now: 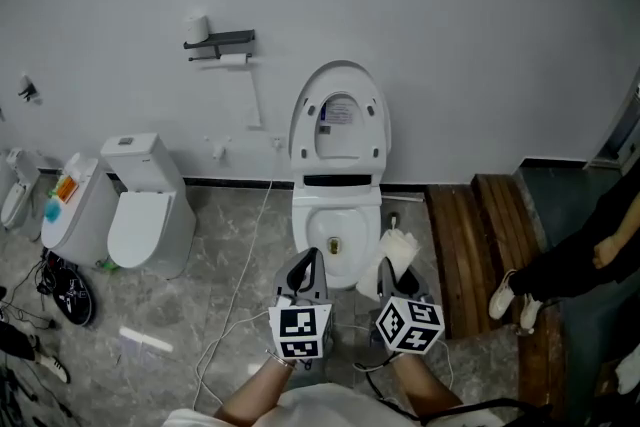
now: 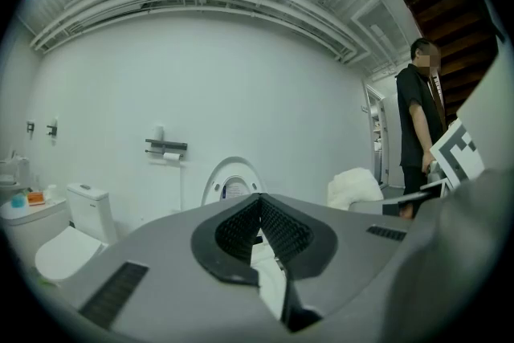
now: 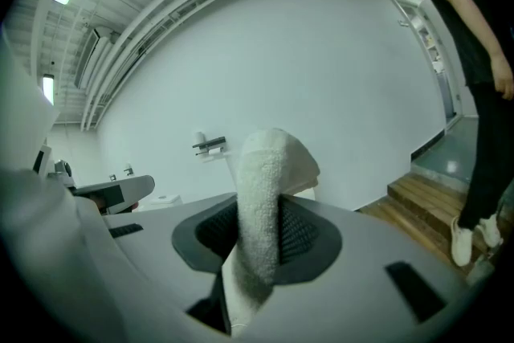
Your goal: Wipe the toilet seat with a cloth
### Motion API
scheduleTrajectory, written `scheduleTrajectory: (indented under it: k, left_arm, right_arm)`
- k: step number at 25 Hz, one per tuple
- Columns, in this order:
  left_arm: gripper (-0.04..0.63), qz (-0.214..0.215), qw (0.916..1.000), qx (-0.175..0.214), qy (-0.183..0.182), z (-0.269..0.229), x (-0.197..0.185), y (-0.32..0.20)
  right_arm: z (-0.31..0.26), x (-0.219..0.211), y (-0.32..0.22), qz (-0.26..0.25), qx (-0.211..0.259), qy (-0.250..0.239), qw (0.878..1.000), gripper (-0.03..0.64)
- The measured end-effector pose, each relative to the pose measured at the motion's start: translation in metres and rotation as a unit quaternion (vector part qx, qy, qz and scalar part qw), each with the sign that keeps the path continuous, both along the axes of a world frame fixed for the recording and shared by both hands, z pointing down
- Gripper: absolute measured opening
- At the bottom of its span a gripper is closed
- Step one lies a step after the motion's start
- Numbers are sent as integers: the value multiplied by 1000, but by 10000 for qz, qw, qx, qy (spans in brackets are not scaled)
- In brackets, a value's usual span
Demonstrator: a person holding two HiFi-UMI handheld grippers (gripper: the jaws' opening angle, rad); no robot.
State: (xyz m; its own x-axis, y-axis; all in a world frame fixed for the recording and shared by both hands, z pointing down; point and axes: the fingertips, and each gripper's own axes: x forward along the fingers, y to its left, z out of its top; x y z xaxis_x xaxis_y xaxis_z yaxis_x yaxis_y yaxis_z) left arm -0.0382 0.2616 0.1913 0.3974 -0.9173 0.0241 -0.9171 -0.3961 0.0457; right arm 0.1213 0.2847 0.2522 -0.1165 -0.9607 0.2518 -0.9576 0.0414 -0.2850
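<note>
A white toilet (image 1: 337,225) stands against the wall with its lid (image 1: 340,123) raised and its seat (image 1: 303,237) down around the bowl. My right gripper (image 1: 392,267) hovers at the bowl's front right corner, shut on a white cloth (image 1: 398,249) (image 3: 265,197) that sticks up between its jaws. My left gripper (image 1: 307,271) is held over the bowl's front edge, shut with nothing between its jaws (image 2: 259,214). The raised lid (image 2: 231,182) shows just beyond the left gripper's tips.
A second toilet (image 1: 145,215) and a round white unit (image 1: 72,205) stand at the left. A paper holder (image 1: 220,45) hangs on the wall. Wooden steps (image 1: 490,235) lie to the right, where a person in black (image 1: 590,255) stands. Cables (image 1: 240,285) trail across the floor.
</note>
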Motion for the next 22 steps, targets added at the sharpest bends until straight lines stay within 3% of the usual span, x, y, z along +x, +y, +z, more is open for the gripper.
scheduleTrajectory:
  k: [22]
  left_arm:
    - [11,110,9999,-40,44,-6,24,-226]
  right_arm:
    - [-16,25,-228,163,-43,5,9999,100]
